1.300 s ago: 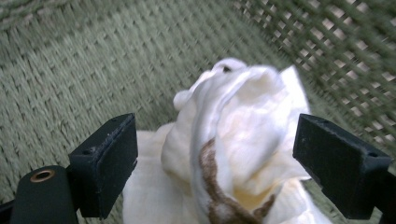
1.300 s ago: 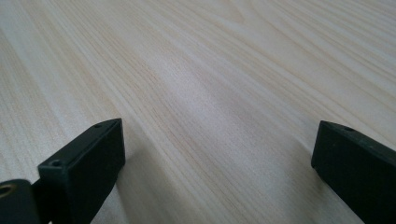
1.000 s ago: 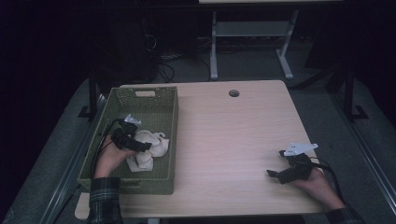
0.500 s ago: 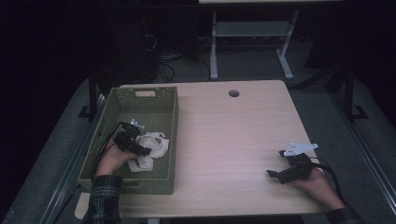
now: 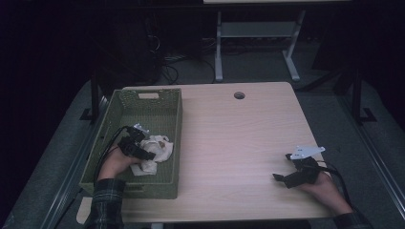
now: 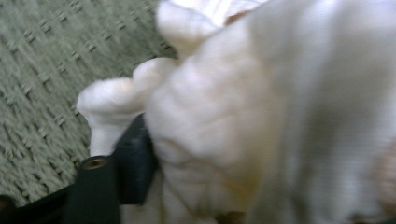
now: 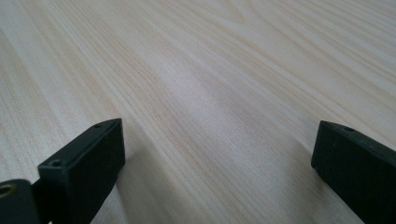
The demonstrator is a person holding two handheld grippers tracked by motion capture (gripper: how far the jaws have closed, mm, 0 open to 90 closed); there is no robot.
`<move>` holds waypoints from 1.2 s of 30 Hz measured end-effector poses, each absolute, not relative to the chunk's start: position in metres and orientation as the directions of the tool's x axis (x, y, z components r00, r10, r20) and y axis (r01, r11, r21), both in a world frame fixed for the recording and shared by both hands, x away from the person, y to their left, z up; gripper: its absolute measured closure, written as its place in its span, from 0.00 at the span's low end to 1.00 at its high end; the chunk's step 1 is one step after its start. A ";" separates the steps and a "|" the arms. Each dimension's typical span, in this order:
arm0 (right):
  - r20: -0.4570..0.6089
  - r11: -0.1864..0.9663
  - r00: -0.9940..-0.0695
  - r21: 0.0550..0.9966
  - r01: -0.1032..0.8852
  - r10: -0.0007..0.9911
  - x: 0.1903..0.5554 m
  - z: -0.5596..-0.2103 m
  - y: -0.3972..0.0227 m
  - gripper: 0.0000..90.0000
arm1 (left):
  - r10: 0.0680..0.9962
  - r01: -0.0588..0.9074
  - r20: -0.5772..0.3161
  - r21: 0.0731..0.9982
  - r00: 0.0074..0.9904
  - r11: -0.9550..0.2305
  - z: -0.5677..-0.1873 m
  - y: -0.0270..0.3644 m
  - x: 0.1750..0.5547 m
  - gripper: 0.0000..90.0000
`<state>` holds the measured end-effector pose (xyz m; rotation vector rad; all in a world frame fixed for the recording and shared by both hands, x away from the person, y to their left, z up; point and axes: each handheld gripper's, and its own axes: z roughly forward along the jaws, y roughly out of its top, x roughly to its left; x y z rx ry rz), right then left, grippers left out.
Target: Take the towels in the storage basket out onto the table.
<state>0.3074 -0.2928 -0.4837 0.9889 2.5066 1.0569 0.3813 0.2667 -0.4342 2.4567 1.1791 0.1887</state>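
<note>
At the left, the left gripper [image 5: 145,151] is down inside the green woven basket [image 5: 125,106], which stands on the left part of the wooden table [image 5: 239,138]. Its jaws have just been closing, and the crumpled white cloth [image 5: 157,148] is between them. In the left gripper view the cloth [image 6: 261,116] bulges over one black jaw and touches its inner face, with the basket's woven floor [image 6: 42,74] behind it; the other jaw is hidden by the cloth, so I cannot tell if the grip is already firm. From this gripper, the cloth lies directly in front of the tips and spreads toward the basket's right wall.

Far to the right, well apart from the basket, the right gripper [image 5: 282,177] rests low over the bare table. Its jaws stand wide apart with nothing between them, and bare wood [image 7: 210,93] lies ahead of them.
</note>
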 end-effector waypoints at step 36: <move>0.033 0.508 -0.741 0.707 0.492 0.671 0.308 -0.484 -0.293 0.03 | 0.740 0.612 -0.128 0.663 0.661 -0.431 -0.372 0.275 0.363 0.75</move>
